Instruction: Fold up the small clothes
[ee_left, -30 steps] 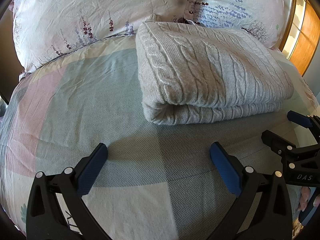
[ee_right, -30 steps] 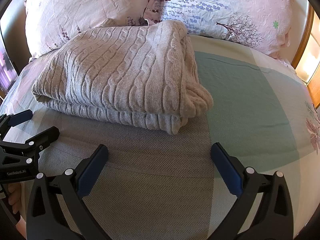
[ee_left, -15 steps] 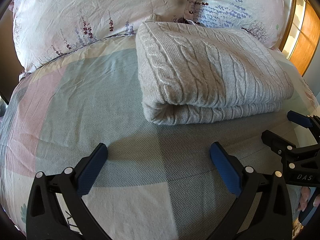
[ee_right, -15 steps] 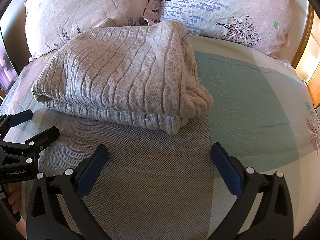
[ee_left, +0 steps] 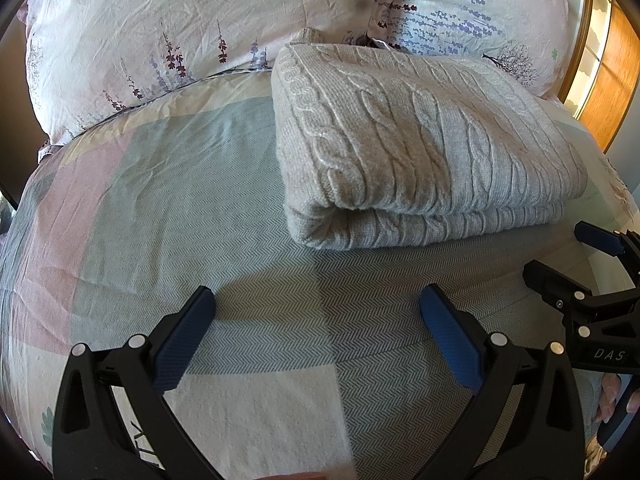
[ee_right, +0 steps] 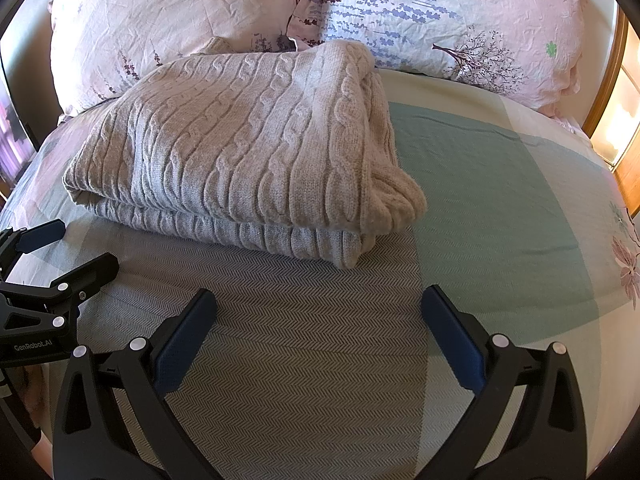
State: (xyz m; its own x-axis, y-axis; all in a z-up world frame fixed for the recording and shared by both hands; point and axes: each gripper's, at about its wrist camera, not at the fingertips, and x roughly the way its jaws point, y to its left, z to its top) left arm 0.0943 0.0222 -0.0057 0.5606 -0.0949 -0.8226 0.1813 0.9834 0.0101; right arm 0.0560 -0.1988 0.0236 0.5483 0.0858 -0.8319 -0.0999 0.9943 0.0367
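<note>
Folded sweater [ee_left: 420, 140] beyond wide-spread, empty left gripper [ee_left: 318, 312].

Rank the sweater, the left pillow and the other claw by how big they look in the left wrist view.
1. Left pillow, cut off by the frame edge, so its true extent is unsure.
2. Sweater, nearly as large, so the order with the pillow is close.
3. Right claw, smallest by far, though only partly in view at the right edge.
</note>
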